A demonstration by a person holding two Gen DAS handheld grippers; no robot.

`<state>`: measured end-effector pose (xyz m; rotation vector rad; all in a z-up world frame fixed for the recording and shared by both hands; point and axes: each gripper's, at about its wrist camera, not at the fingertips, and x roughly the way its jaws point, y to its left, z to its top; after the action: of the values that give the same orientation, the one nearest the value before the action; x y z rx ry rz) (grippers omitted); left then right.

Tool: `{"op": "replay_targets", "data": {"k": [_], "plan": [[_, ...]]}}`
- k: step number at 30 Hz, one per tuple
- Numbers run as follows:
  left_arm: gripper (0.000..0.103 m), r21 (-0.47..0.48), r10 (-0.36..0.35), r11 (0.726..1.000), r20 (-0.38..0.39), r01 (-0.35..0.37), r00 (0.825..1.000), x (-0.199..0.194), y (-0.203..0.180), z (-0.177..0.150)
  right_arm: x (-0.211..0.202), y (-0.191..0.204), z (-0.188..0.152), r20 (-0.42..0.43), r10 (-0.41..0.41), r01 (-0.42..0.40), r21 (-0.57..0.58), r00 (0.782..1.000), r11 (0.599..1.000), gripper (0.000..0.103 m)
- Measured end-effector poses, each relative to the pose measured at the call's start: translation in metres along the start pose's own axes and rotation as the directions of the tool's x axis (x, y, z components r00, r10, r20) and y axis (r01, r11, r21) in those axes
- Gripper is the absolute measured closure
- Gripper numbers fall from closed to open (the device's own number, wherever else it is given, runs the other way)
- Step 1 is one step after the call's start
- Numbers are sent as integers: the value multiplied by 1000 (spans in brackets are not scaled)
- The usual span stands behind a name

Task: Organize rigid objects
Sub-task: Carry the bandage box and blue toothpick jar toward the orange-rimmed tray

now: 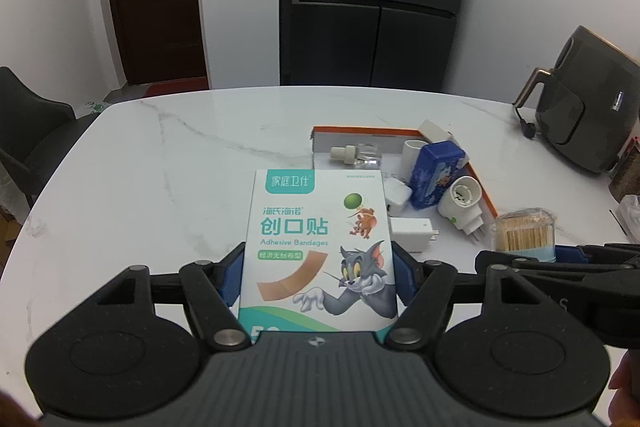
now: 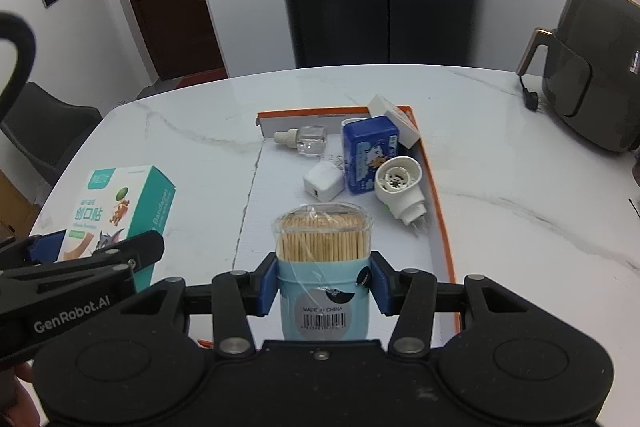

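My left gripper (image 1: 318, 279) is shut on a teal and white adhesive bandage box (image 1: 320, 243), held above the white marble table; the box also shows in the right wrist view (image 2: 120, 219). My right gripper (image 2: 324, 287) is shut on a light blue toothpick jar (image 2: 324, 267), held over the near part of a shallow orange-edged cardboard tray (image 2: 438, 211). The jar also shows in the left wrist view (image 1: 524, 231). In the tray lie a glass dropper bottle (image 2: 306, 139), a white charger cube (image 2: 324, 181), a blue box (image 2: 368, 155) and a white plug-in device (image 2: 400, 187).
A dark air fryer (image 2: 592, 67) stands at the table's far right with its cord plug (image 2: 530, 99) lying beside it. A dark chair (image 1: 28, 131) sits at the table's left. A black fridge and a brown door stand behind.
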<state>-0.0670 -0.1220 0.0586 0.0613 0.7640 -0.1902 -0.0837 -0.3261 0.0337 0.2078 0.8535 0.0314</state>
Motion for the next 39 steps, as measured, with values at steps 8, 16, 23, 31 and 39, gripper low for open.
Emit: {"op": "replay_targets", "data": {"k": [8,16,23,31,39], "plan": [[32,15,-16,1000,-1,16,1000,-3,-12,-3,-7,-12,-4,5,-13,13,21,1000,1000,46],[32,29,-30,999,5,30,1000,-4,-22,-1,-11,-21,-4,12,-26,25,36,1000,999,46],[32,33,-35,999,7,35,999,-1,-27,2,-11,-26,0,17,-32,31,43,999,999,46],[32,36,-40,999,13,40,999,2,-33,7,-11,-30,4,22,-36,35,47,999,998,46],[32,47,-50,998,15,49,999,5,-39,13,-10,-39,10,26,-43,42,55,999,998,46]]}}
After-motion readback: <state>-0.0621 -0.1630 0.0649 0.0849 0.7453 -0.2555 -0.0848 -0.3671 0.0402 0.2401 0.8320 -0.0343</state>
